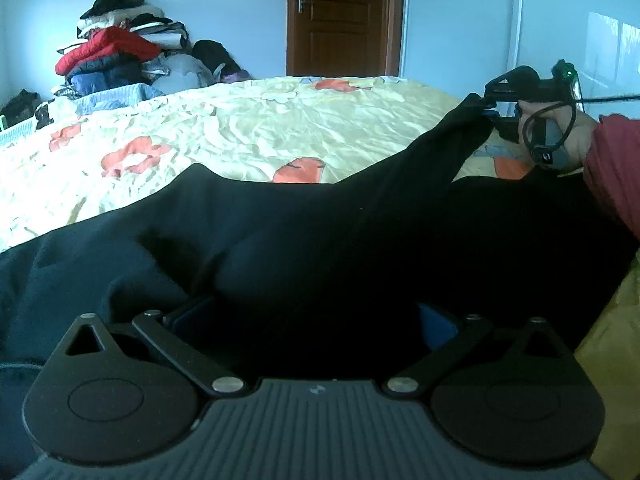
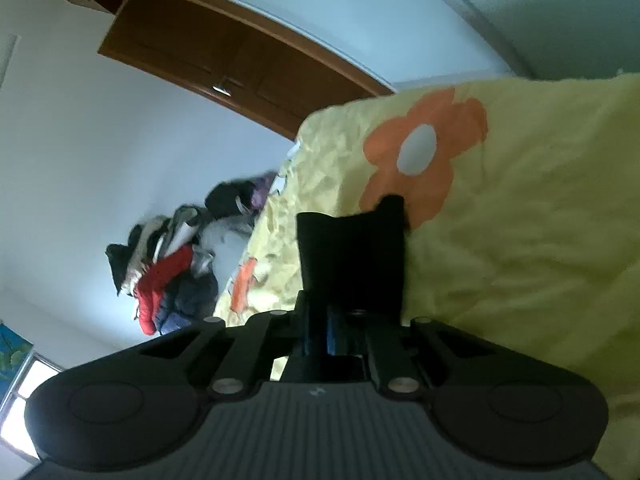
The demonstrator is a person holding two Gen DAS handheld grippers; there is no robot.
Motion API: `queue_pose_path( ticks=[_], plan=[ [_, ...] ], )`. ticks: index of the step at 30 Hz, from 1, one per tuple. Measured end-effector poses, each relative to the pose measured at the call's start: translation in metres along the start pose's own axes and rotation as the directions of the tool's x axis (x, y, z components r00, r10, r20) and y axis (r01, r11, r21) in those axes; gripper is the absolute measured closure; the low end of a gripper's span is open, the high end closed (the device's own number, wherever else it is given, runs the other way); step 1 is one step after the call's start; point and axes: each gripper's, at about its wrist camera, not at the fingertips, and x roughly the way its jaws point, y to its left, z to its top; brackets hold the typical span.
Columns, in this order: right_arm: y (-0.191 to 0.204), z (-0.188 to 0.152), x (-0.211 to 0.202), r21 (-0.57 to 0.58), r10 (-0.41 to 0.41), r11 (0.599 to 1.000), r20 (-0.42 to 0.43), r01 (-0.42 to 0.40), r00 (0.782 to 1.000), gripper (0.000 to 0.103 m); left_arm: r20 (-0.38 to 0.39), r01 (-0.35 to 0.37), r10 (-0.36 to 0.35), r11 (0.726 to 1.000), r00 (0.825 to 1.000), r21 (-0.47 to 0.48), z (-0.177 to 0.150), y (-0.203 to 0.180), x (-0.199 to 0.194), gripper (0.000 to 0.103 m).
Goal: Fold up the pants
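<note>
Black pants [image 1: 320,220] lie crumpled across the near part of the bed. My left gripper [image 1: 316,316] is low over them with its blue pads [image 1: 438,326] spread wide; a bulge of the fabric sits between the pads and hides their tips. At the right, my right gripper [image 1: 489,114] is shut on an edge of the pants and holds it raised off the bed, so the cloth stretches up to it. In the right wrist view the right gripper [image 2: 344,284] has its jaws together on a black flap of the pants [image 2: 352,248].
The bed has a yellow sheet with orange flowers [image 1: 240,128] [image 2: 520,240]. A pile of clothes [image 1: 120,52] [image 2: 168,276] stands at its far left by the wall. A brown door [image 1: 340,16] is behind. A hand in a red sleeve [image 1: 612,160] holds the right gripper.
</note>
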Motion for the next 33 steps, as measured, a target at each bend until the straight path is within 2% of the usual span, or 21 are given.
queue_pose_path(
  ticks=[4,8,10,12,13,14,15,16,18,20,22,25,28,29,31,33],
  plan=[
    [0.003,0.004,-0.014,-0.021,0.052,0.998,0.020,-0.051,0.998,0.097,0.001,-0.009,0.009,0.999,1.000,0.033,-0.001,-0.006,-0.002,0.000],
    [0.011,0.009,-0.023,-0.035,0.095,0.995,0.036,-0.094,0.995,0.097,-0.002,0.011,-0.011,0.998,1.000,0.057,0.003,-0.005,-0.002,0.001],
    [0.015,0.012,-0.028,-0.043,0.116,0.992,0.038,-0.115,0.992,0.097,0.011,0.026,-0.027,0.996,1.000,0.080,0.008,-0.007,-0.002,0.007],
    [0.020,0.014,-0.033,-0.049,0.134,0.990,0.041,-0.132,0.990,0.097,0.019,0.047,-0.049,0.992,0.999,0.120,0.015,-0.010,0.000,0.021],
    [0.024,0.015,-0.034,-0.053,0.143,0.989,0.042,-0.140,0.989,0.097,0.009,0.060,-0.062,0.987,0.998,0.151,0.018,-0.013,0.002,0.025],
    [0.026,0.017,-0.037,-0.058,0.149,0.987,0.043,-0.147,0.988,0.097,-0.012,0.082,-0.081,0.981,0.997,0.176,0.022,-0.016,0.007,0.036],
    [0.028,0.019,-0.039,-0.061,0.154,0.987,0.046,-0.151,0.987,0.097,-0.025,0.102,-0.099,0.978,0.995,0.182,0.025,-0.016,0.010,0.055],
    [0.030,0.020,-0.041,-0.063,0.162,0.985,0.047,-0.159,0.986,0.097,-0.034,0.128,-0.124,0.976,0.992,0.175,0.028,-0.015,0.012,0.062],
    [0.035,0.023,-0.046,-0.074,0.175,0.982,0.049,-0.171,0.983,0.097,-0.044,0.154,-0.149,0.975,0.988,0.159,0.032,-0.014,0.015,0.085],
    [0.039,0.025,-0.051,-0.085,0.186,0.980,0.049,-0.181,0.981,0.097,-0.041,0.186,-0.182,0.972,0.983,0.142,0.034,-0.010,0.015,0.094],
    [0.044,0.028,-0.055,-0.090,0.198,0.977,0.052,-0.193,0.979,0.097,-0.017,0.192,-0.191,0.973,0.981,0.127,0.035,-0.007,0.011,0.094],
    [0.054,0.032,-0.066,-0.083,0.245,0.967,0.070,-0.239,0.967,0.097,0.071,0.162,-0.170,0.980,0.983,0.114,0.041,-0.002,-0.002,0.095],
    [0.062,0.035,-0.098,-0.104,0.349,0.935,0.110,-0.338,0.931,0.097,0.158,0.152,-0.167,0.983,0.973,0.101,0.047,0.008,-0.021,0.095],
    [0.062,0.036,-0.114,-0.119,0.369,0.927,0.126,-0.355,0.921,0.097,0.163,0.159,-0.175,0.982,0.971,0.105,0.049,0.009,-0.025,0.095],
    [0.055,0.038,-0.144,-0.136,0.351,0.933,0.155,-0.332,0.923,0.097,0.150,0.190,-0.205,0.976,0.967,0.110,0.046,0.012,-0.028,0.094],
    [0.036,0.037,-0.176,-0.124,0.298,0.952,0.181,-0.279,0.937,0.097,0.129,0.245,-0.256,0.965,0.958,0.094,0.039,0.014,-0.029,0.094]
  ],
)
